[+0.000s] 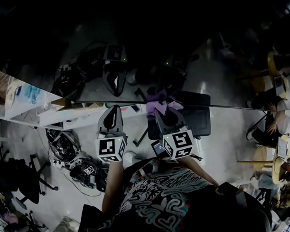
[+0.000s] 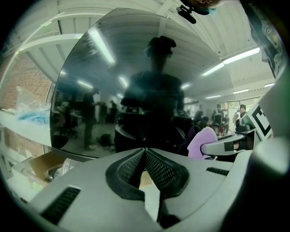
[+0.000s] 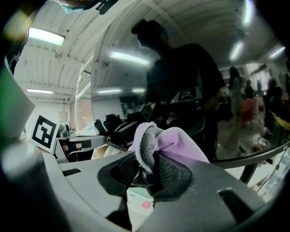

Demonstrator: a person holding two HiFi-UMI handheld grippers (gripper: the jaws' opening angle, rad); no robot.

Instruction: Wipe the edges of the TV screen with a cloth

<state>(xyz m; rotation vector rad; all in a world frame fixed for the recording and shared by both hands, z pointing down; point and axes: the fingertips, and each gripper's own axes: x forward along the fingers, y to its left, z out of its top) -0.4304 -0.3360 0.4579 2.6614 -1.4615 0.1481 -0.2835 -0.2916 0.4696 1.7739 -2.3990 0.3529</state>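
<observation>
The TV screen [image 1: 180, 40] is a dark, mirror-like panel filling the upper half of the head view; its lower edge [image 1: 230, 107] runs across the middle. My right gripper [image 1: 165, 112] is shut on a purple cloth [image 1: 159, 104], which is held against that edge. In the right gripper view the cloth [image 3: 170, 141] bulges out between the jaws in front of the screen [image 3: 181, 90]. My left gripper [image 1: 114, 109] is beside it to the left, also at the edge. Its jaws [image 2: 145, 152] meet at the tips with nothing between them, facing the screen [image 2: 136, 81].
A white shelf [image 1: 25, 100] with bags and boxes stands left of the screen; a cardboard box [image 2: 41, 165] sits below it. Cables and gear [image 1: 70, 149] lie on the floor. Seated people [image 1: 278, 118] and round tables are at the right.
</observation>
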